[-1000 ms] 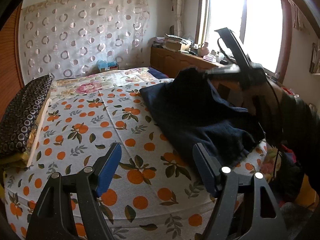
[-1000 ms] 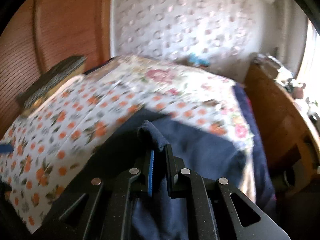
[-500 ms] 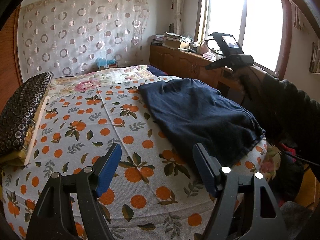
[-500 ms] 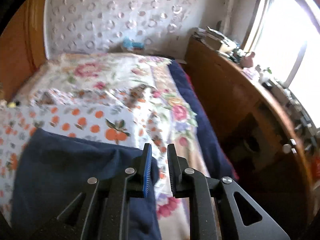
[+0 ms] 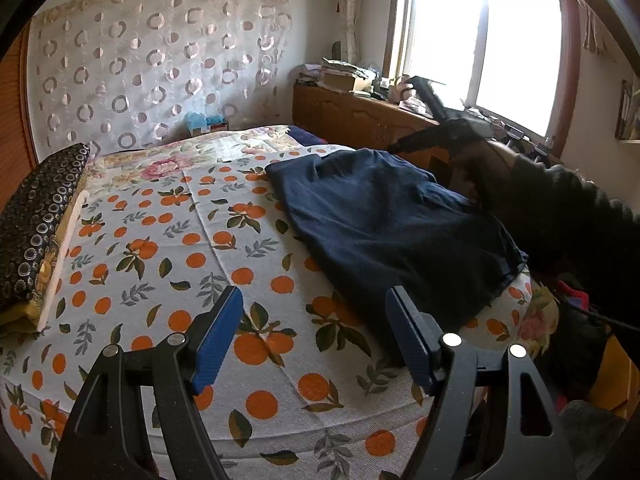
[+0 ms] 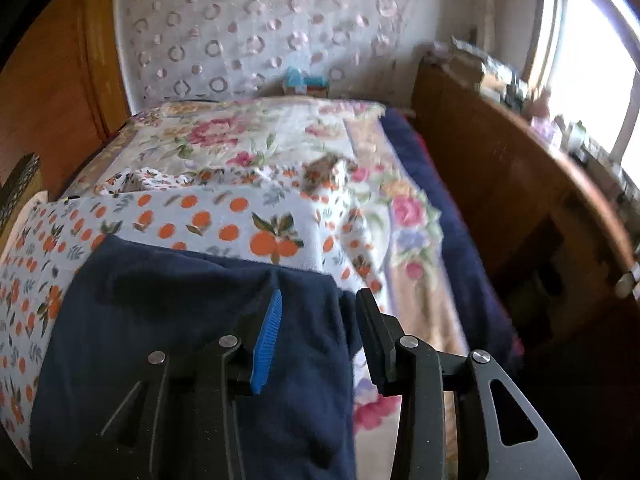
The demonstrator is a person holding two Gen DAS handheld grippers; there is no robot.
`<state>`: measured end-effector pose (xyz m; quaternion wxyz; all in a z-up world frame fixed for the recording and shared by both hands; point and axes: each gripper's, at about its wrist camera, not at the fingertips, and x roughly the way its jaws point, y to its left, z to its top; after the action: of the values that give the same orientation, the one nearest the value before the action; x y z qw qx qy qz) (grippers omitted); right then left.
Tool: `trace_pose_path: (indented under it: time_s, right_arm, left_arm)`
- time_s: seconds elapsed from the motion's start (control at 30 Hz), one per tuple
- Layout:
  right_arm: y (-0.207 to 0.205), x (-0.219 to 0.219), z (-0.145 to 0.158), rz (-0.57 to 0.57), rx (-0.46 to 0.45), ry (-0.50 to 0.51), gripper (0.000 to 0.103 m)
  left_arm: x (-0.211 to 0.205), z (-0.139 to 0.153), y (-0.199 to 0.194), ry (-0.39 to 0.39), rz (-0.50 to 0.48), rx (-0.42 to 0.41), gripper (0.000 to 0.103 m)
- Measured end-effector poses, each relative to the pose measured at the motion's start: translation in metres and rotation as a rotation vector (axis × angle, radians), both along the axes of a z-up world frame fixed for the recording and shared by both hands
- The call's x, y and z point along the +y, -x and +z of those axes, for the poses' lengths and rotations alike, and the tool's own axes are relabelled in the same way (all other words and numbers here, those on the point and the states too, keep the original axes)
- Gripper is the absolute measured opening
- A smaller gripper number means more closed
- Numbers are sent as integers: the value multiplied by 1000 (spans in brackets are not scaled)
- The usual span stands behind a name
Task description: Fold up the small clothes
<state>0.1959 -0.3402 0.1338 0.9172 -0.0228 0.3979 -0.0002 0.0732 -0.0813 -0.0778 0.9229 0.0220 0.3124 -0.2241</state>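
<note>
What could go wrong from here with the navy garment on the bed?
The navy garment lies rumpled, its near corner at the edge of the bed, so a tug might drag it off. The right gripper has its jaws opening over the garment's far corner; cloth beneath could snag on a pad when it pulls away. The left gripper hangs open over bare sheet, not pinning the garment, so it may slide.

garment [image 5: 384, 216]: plain navy blue
bed sheet [image 5: 240, 264]: white, printed with oranges and green leaves
quilt [image 6: 256, 136]: cream, patterned with pink flowers
pillow [image 5: 36, 216]: black, dotted with small pale rings
curtain [image 5: 160, 60]: white, sheer, marked with ring shapes
cabinet [image 5: 352, 120]: brown wood
gripper pads [image 5: 218, 336]: blue, on black fingers
sleeve [image 5: 560, 216]: black
</note>
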Motion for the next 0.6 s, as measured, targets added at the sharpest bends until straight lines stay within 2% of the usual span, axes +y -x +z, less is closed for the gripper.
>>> trace_pose_path:
  time_s: [0.1,0.13,0.17,0.23,0.33,0.4,0.5,0.6]
  right_arm:
    - [-17,-12,-8,-14,30,-71,40]
    - [-19,-16,-9,-10,31,-89,34]
    - [-26,-13,-7,-3,33,-99,19]
    - [-25,-16,-3,18,17,-95,4]
    - [-10,-12,8,36,-47,-57,2]
    - [2,-17,16,-14,-92,-17,2]
    - [1,-31,16,-81,-94,7,2]
    - [-5,-32,8,-82,-57,30,2]
  left_arm:
    - [-3,-2,-1,-7,-11,7,75]
    - [-4,-4,-1,-10,-12,9,75]
    - [-4,-4,-1,-11,-14,12,75]
    - [-5,-5,0,-11,-15,14,75]
    - [-6,-5,0,-12,-18,14,75]
    - [-8,-5,0,-13,-21,13,75]
    - [-10,-6,0,-15,-25,16,75]
    - [-12,-7,1,-19,-29,20,75]
